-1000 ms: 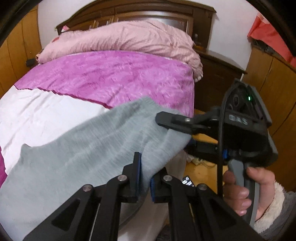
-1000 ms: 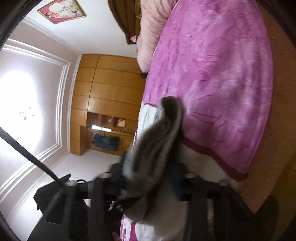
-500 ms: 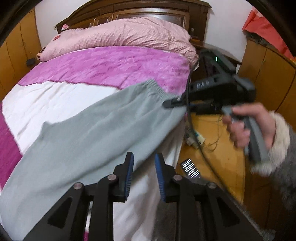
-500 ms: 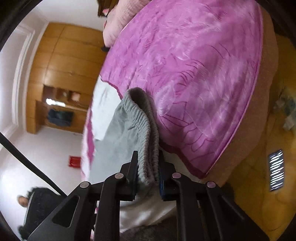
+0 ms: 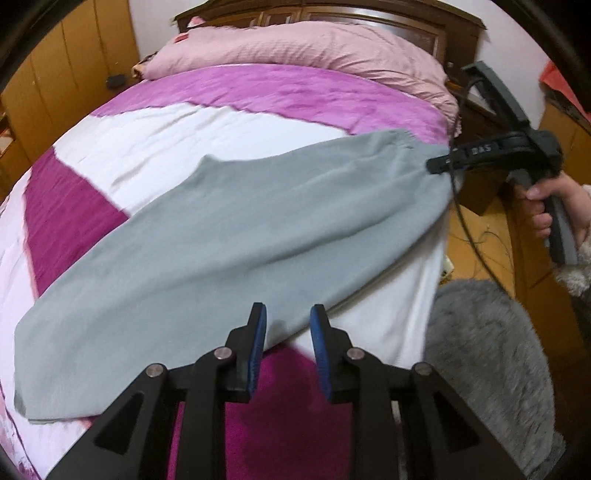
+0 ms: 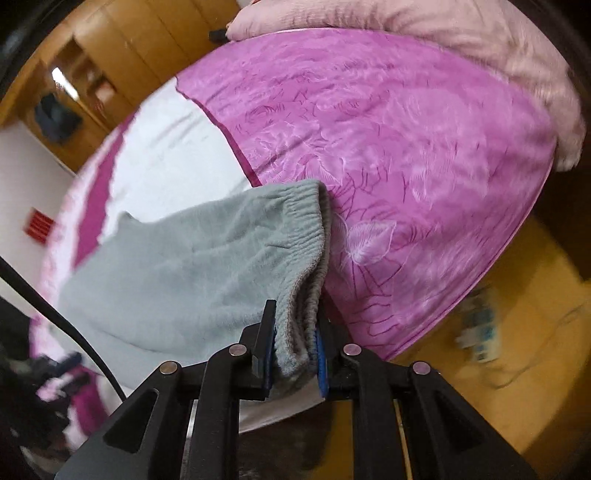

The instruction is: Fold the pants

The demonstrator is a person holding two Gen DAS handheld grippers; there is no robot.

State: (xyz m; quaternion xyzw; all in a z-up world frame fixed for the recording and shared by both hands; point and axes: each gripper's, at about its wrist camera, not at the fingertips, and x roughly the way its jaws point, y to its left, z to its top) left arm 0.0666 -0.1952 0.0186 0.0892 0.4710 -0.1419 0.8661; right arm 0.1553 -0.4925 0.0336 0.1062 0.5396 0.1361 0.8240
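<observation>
- The bed (image 5: 229, 122) fills most of both views, covered in a sheet of purple and white patches.
- A pink quilt (image 5: 314, 48) lies bunched along the head of the bed, against the dark wooden headboard (image 5: 436, 26).
- The grey pants (image 5: 240, 229) lie spread flat across the bed, running from the lower left up to the right edge, where the waistband (image 6: 306, 229) hangs past the mattress side.
- A grey rug (image 5: 484, 354) lies on the yellow floor beside the bed.
- The right hand-held gripper (image 6: 293, 343) clamps the bunched elastic waistband, its jaws narrow on the cloth; a hand (image 5: 554, 206) grips its handle.
- The left hand-held gripper (image 5: 286, 332) hovers over the near edge of the pants with a narrow gap between its blue pads (image 5: 258, 347) and nothing gripped.
</observation>
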